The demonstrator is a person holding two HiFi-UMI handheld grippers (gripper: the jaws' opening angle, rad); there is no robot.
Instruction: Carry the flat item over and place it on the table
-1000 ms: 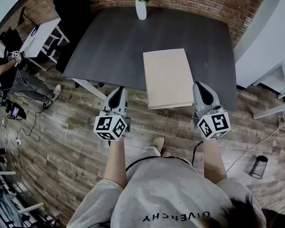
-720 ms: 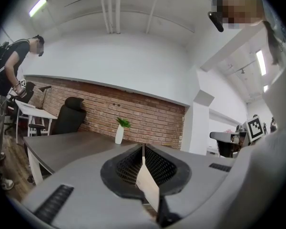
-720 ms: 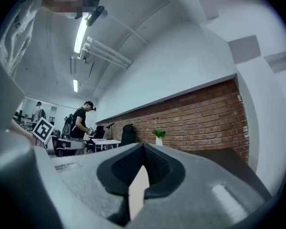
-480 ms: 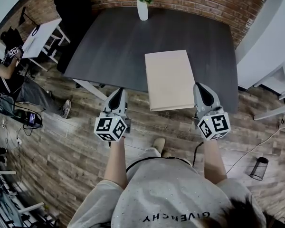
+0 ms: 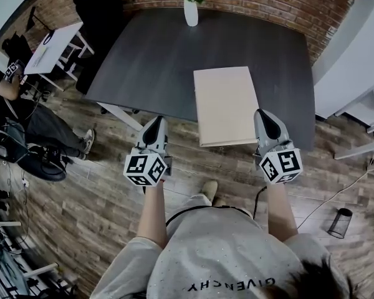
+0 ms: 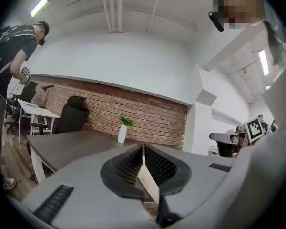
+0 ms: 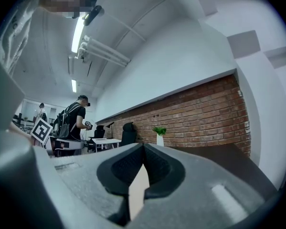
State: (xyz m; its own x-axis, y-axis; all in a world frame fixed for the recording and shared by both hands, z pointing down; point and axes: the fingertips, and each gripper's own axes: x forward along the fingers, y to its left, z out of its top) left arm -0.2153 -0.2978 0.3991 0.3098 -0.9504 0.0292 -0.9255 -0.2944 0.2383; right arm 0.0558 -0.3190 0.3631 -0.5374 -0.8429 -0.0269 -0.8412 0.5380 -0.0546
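Beige board (image 5: 225,104) overhangs table (image 5: 149,61) near edge; wood floor (image 5: 100,185) open alongside.

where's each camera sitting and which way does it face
Head view: on the person's head, facing steeply down at the table and board; both forearms, left gripper and right gripper show.
Left gripper view: rides that gripper, facing level along its shut jaws across the table.
Right gripper view: likewise, along its shut jaws toward the brick wall.
All three share the white vase.
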